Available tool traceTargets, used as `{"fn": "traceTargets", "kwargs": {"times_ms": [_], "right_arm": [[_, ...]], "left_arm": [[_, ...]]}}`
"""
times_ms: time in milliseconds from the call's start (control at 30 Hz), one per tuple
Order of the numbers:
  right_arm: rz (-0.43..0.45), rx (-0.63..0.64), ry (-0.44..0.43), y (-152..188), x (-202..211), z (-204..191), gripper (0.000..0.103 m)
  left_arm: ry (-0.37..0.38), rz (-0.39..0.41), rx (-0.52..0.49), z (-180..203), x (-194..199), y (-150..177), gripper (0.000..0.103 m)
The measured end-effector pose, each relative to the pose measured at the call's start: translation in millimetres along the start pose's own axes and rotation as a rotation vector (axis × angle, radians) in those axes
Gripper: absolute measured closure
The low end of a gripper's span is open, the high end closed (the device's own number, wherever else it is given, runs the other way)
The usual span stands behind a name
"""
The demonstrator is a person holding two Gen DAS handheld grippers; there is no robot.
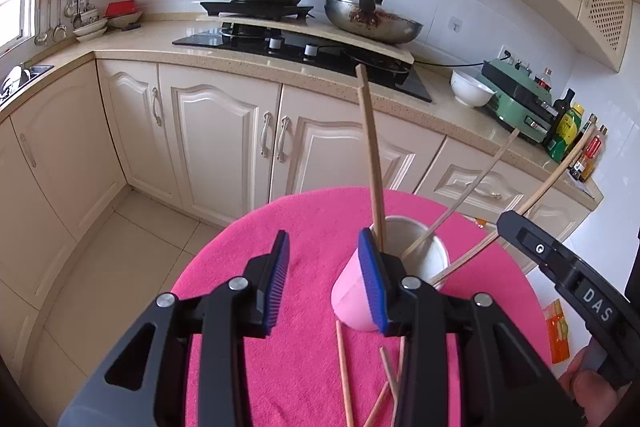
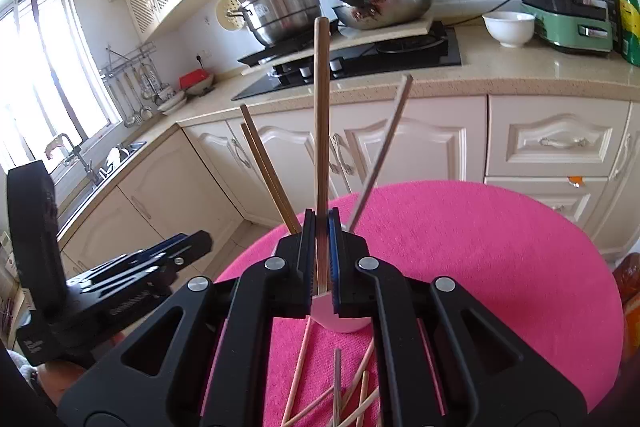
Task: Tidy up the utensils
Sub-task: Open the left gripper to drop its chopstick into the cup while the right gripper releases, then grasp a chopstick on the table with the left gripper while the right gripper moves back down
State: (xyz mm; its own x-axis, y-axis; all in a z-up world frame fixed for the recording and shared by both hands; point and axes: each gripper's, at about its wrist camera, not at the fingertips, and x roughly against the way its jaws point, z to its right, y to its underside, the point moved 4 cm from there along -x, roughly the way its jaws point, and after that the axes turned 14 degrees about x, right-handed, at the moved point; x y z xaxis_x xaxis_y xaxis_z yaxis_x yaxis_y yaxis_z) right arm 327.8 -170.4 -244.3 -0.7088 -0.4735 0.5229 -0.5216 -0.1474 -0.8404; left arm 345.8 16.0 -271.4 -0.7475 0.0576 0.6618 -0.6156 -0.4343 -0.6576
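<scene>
The left gripper (image 1: 324,279) stands apart beside the pink-and-white plastic cup (image 1: 352,303) near the pink-towelled bench's (image 1: 280,367) middle, while the right gripper (image 2: 320,255) is clamped on a wooden chopstick (image 2: 321,115).

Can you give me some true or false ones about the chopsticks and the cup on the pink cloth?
1. The right gripper is shut on a chopstick. True.
2. The left gripper is squeezing a chopstick. False: it is open with nothing between its pads.
3. The cup already has chopsticks standing in it. True.
4. All the chopsticks are in the cup. False: loose chopsticks lie on the pink cloth.
5. The cloth is blue. False: it is pink.
</scene>
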Motion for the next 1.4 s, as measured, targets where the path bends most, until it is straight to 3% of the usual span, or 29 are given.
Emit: {"fn": "traceTargets", "kwargs": {"times_ms": [433, 633, 800, 1167, 1400], "right_arm": [[-0.02, -0.07, 0.044, 11.1, 7.5, 4.4, 0.093], [0.01, -0.072, 0.071, 8.8, 26.2, 4.6, 0.059], [0.003, -0.041, 0.1, 15.4, 45.5, 7.6, 0.058], [-0.223, -0.078, 0.139, 82.0, 43.0, 23.6, 0.058], [-0.345, -0.109, 0.131, 116.1, 34.4, 26.7, 0.058]], "left_arm": [[-0.031, -0.156, -0.037, -19.9, 4.5, 33.7, 0.067], [-0.023, -0.248, -0.063, -19.0, 2.9, 52.7, 0.067], [-0.023, -0.364, -0.105, -12.4, -8.4, 83.6, 0.067], [-0.047, -0.624, -0.214, -3.3, -37.2, 151.0, 0.067], [-0.035, -0.688, -0.207, -11.2, -38.4, 168.8, 0.068]]}}
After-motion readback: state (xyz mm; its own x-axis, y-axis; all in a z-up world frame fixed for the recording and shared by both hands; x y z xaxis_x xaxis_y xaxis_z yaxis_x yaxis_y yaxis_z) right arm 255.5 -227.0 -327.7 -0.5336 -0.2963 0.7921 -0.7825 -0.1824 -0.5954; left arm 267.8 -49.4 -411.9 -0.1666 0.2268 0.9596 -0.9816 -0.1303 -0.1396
